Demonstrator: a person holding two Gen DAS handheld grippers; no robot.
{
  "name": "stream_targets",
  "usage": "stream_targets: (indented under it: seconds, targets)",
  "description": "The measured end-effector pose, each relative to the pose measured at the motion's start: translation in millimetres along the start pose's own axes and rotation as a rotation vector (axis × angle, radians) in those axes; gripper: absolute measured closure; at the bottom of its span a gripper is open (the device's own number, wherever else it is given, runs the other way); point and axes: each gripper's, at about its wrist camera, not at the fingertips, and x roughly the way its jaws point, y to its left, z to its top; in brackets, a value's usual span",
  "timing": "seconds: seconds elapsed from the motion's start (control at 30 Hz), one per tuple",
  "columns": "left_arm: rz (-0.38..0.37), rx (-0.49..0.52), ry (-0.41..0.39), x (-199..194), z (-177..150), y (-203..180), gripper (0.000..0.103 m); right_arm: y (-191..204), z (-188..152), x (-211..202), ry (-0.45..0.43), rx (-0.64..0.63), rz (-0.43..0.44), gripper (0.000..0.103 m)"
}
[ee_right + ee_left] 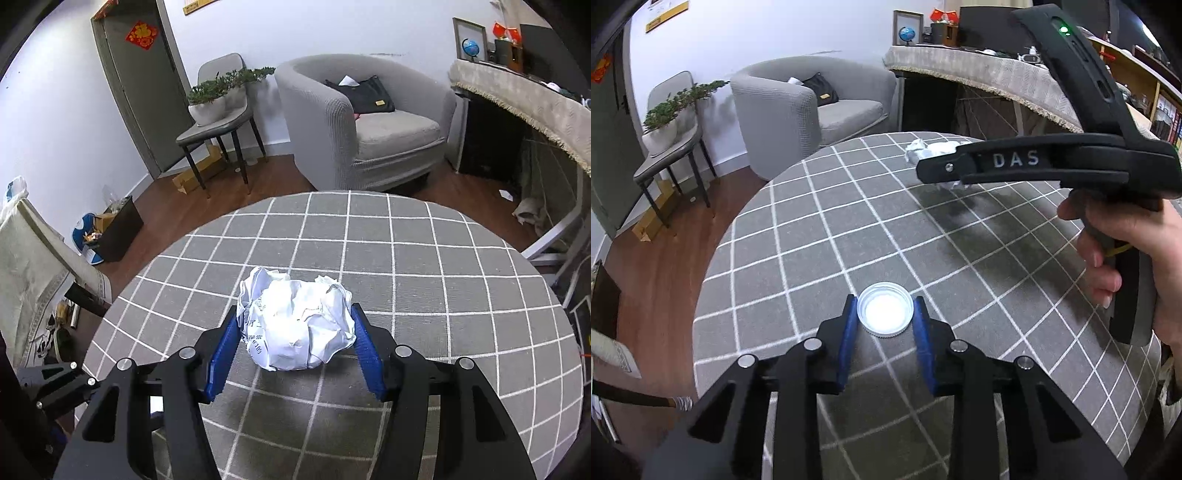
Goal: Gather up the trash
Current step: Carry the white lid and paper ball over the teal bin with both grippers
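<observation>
2 pieces of trash on the checked tablecloth (424, 258): my left gripper (885, 314) has its blue pads against a white bottle cap (884, 313); my right gripper (295, 332) clamps crumpled paper (295, 321).

bottle cap (884, 314) and crumpled paper (295, 321) lie apart on the table (798, 236).

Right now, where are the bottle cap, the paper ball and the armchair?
bottle cap (884, 314), left wrist view, its inner face.
paper ball (295, 325), right wrist view, its front.
armchair (399, 134), right wrist view, its seat cushion.
</observation>
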Motion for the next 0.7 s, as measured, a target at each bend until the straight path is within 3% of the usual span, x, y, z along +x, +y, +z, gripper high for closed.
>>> stream_targets:
  seconds: [0.3, 0.7]
  targets:
    - [0.040, -0.086, -0.012, -20, -23, 6, 0.071, 25, -17, -11, -0.001, -0.036, 0.015, 0.044]
    - [0.108, -0.115, -0.069, -66, -61, 15, 0.071, 58, -45, -28, -0.013, -0.077, 0.070, 0.044]
